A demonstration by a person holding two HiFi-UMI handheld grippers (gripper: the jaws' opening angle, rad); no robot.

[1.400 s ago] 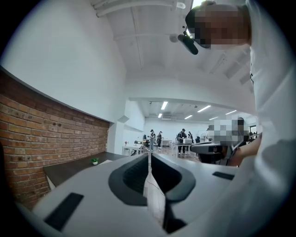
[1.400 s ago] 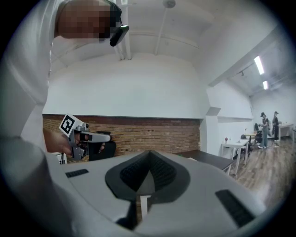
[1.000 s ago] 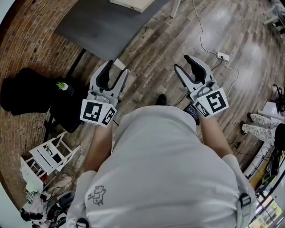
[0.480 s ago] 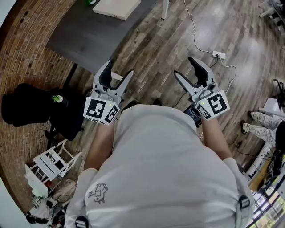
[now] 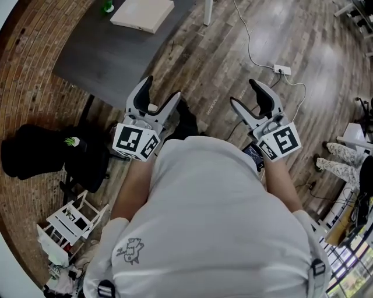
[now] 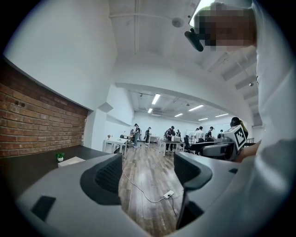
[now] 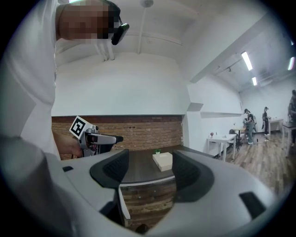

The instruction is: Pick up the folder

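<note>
The folder [image 5: 143,14], a flat cream slab, lies on a dark grey table [image 5: 99,58] at the top left of the head view. It also shows between the jaws in the right gripper view as the folder [image 7: 163,161], and far left in the left gripper view as the folder [image 6: 70,161]. My left gripper [image 5: 160,96] and right gripper [image 5: 247,96] are held level in front of the person's body, well short of the table. Both jaws have just been opening and now stand open with nothing between them. The left gripper [image 6: 148,173] faces down the room; the right gripper [image 7: 148,169] faces the table.
A small green plant [image 5: 108,7] stands beside the folder. A power strip [image 5: 281,70] with its white cable lies on the wooden floor to the right. A black bag [image 5: 35,142] and a small white chair [image 5: 73,218] sit by the brick wall [image 5: 35,87]. Several people [image 6: 138,134] stand at far tables.
The table and folder have slid down the head view, nearer to me. Both grippers' jaws have spread wider. Both hands moved forward with the person's step.
</note>
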